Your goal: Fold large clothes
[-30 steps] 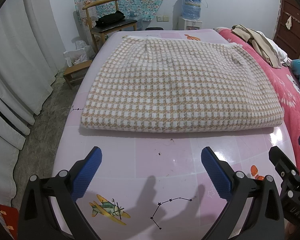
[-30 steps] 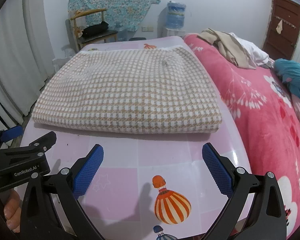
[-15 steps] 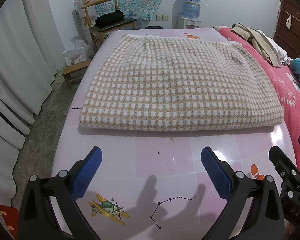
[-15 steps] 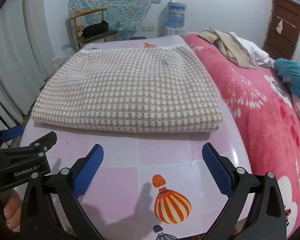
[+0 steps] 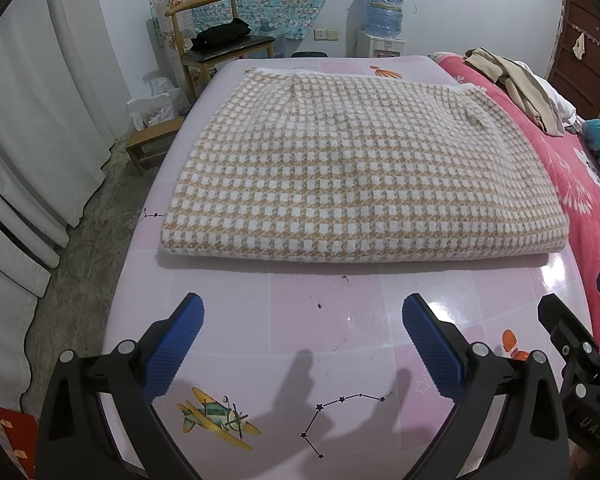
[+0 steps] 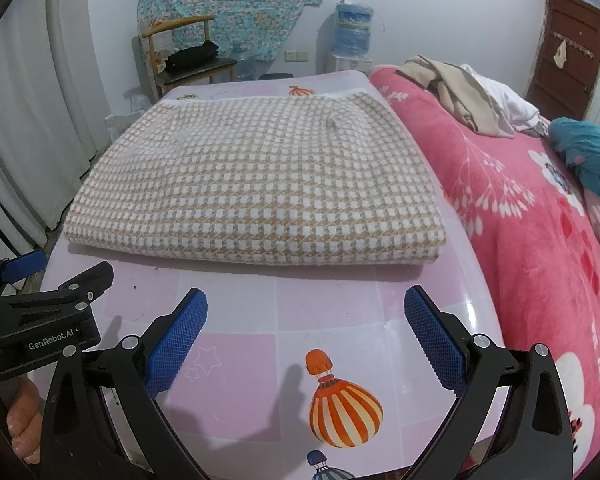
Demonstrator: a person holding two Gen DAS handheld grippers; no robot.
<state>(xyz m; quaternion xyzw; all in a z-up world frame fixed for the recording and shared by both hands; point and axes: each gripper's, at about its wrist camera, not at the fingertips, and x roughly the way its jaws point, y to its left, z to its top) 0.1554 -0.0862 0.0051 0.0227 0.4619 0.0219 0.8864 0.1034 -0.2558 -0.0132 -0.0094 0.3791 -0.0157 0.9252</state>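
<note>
A checked beige-and-white garment (image 5: 360,176) is lying folded into a thick flat rectangle on a pink tabletop (image 5: 300,320) printed with cartoon planes and balloons; its rounded fold edge is facing the viewer, with loose edges lying toward the far end, which suggests it is already folded at least once. The left tongs (image 5: 302,340) are hovering low over the bare pink surface just short of that near edge, blue pads spread wide and gripping nothing; the right tongs (image 6: 306,336) are doing the same beside them, also spread wide and empty, above a striped balloon print (image 6: 344,408). Both pairs are sitting side by side, apart from the cloth, likely positioned to take the near corners for another fold, or resting because the fold is finished; which one cannot be told. A pink flowered bed (image 6: 540,240) is running along the right of the tabletop, touching or nearly so, carrying a heap of tan clothes (image 6: 460,96), probably waiting their turn. A wooden chair (image 5: 216,36) and a water dispenser (image 5: 384,16) are standing against the far wall.
</note>
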